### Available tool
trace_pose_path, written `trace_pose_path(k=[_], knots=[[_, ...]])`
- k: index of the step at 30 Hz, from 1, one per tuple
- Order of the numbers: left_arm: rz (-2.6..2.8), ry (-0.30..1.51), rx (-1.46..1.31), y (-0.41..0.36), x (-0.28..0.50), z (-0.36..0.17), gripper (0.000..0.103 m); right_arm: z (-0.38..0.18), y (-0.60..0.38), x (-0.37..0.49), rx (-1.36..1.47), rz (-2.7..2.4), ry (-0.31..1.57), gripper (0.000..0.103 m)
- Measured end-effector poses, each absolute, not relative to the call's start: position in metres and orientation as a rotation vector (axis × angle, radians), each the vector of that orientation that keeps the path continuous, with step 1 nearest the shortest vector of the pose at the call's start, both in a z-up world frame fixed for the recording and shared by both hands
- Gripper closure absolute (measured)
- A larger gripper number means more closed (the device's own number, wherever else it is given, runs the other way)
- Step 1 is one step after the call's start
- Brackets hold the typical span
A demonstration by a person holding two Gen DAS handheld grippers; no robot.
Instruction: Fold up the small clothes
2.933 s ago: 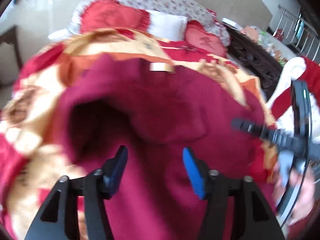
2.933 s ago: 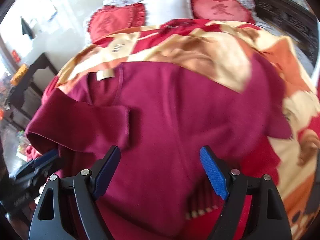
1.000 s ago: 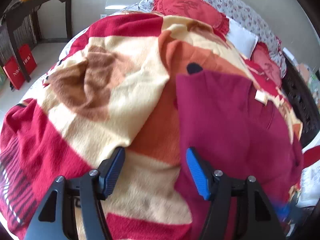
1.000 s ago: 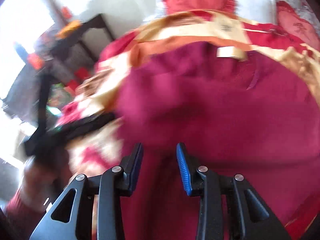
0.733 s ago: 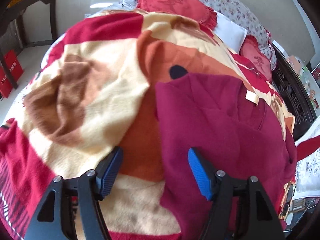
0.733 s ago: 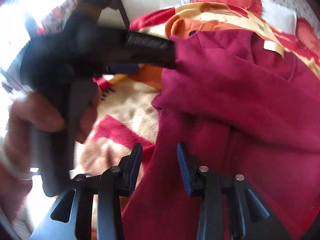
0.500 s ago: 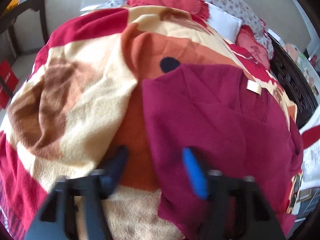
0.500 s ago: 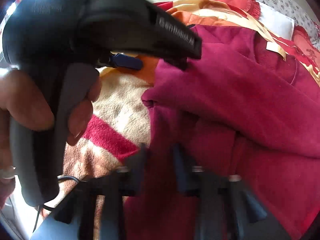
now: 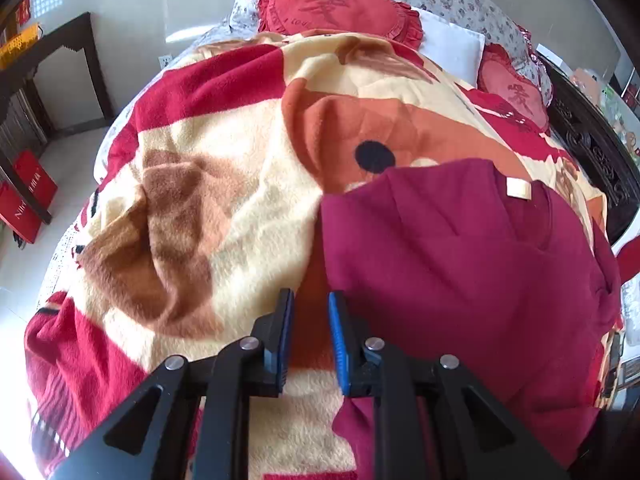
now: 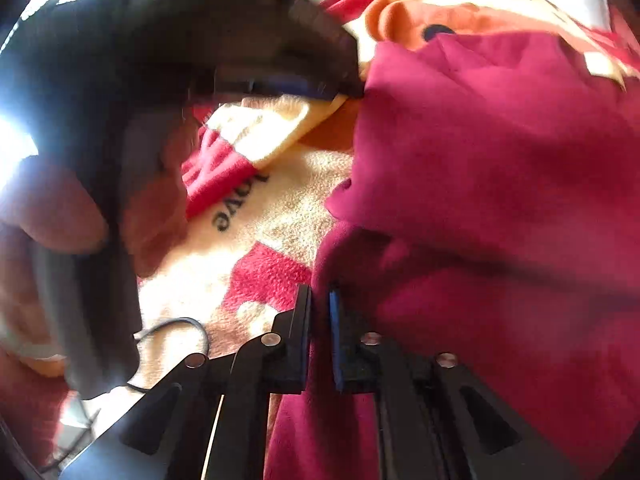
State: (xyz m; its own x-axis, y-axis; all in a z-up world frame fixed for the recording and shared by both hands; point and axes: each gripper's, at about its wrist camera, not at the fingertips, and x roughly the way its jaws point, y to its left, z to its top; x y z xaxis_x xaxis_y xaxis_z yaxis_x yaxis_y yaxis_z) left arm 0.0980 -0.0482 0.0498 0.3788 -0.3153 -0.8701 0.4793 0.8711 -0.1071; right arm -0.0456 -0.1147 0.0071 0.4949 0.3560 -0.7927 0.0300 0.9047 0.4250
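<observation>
A dark red sweater lies on the patterned blanket, its cream neck label at the far end and a sleeve folded across the body. My left gripper is nearly shut at the sweater's left edge; I cannot tell whether cloth is between its pads. My right gripper is shut on the sweater's lower left edge. The left gripper's body and the hand holding it fill the left of the right wrist view, with its tip touching the sweater's upper left edge.
Red heart cushions and a white pillow lie at the bed's head. A dark wooden footboard runs on the right. A dark side table and red bags stand on the floor at left.
The left gripper has closed from wide open to nearly shut at the sweater's left edge. The right gripper has narrowed further and pinches the sweater's lower edge. The sleeve lies folded over the body.
</observation>
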Motion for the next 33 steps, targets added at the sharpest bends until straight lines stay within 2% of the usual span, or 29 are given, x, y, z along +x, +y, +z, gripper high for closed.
trace_pose_path(k=[3,5,8,14,19,33], knots=[[-0.531,1.041,0.157,-0.05,0.085,0.06,0.069,0.019,-0.137,-0.061,0.471,0.224,1.051,0.1],[-0.545,1.018,0.13,-0.051,0.075,0.069,0.053,0.034,-0.155,-0.072,0.415,0.159,1.017,0.099],[-0.561,0.983,0.119,-0.061,0.063,0.077,0.041,0.052,-0.197,-0.083,0.346,0.008,0.949,0.095],[-0.537,1.04,0.146,-0.088,0.053,0.052,0.039,0.055,-0.303,-0.079,0.331,-0.323,0.92,0.095],[-0.489,1.021,0.242,-0.104,0.047,0.027,0.037,0.025,-0.364,-0.092,0.375,-0.42,0.998,0.095],[-0.456,0.967,0.294,-0.113,0.023,0.049,0.036,0.038,-0.361,-0.117,0.364,-0.396,0.962,0.094]])
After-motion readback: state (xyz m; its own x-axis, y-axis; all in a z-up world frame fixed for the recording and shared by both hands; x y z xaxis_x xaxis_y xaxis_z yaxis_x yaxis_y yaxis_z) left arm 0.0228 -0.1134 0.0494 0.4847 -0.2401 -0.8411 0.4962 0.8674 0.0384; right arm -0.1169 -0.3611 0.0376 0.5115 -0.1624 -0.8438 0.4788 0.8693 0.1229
